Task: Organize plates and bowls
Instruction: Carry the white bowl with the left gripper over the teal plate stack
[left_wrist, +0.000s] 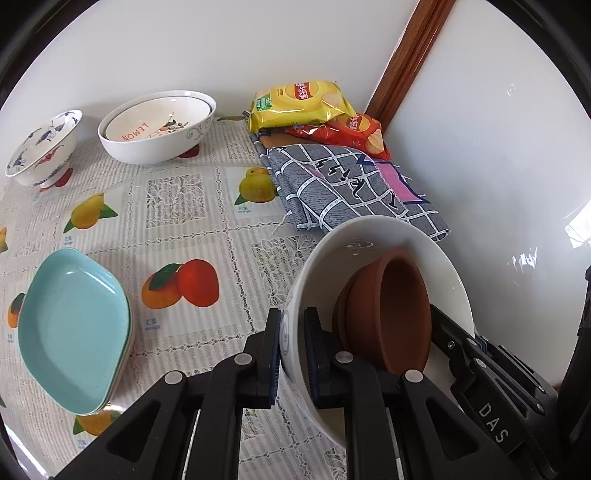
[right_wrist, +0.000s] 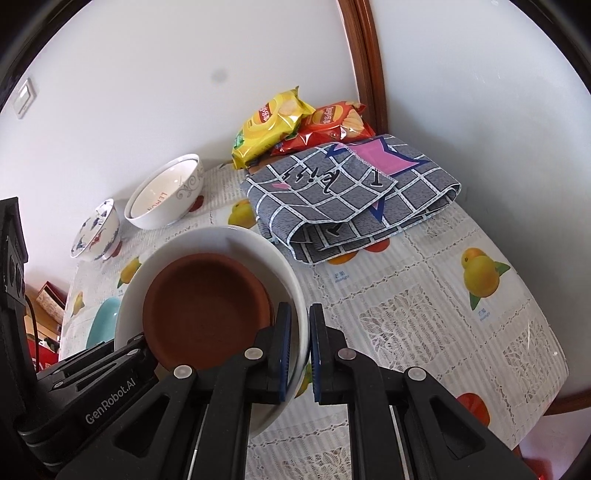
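Note:
Both grippers hold one large white bowl above the table, tilted. Two stacked brown clay bowls lie inside it. My left gripper is shut on its left rim. My right gripper is shut on its right rim; the clay bowls show there too. A white bowl holding a "LEMON" bowl stands at the back, with a blue-patterned bowl to its left. Stacked teal oval plates lie at the left.
A folded grey checked cloth and two chip bags, yellow and red, lie in the back right corner by the wall. The fruit-print tablecloth covers the table. Its right edge shows in the right wrist view.

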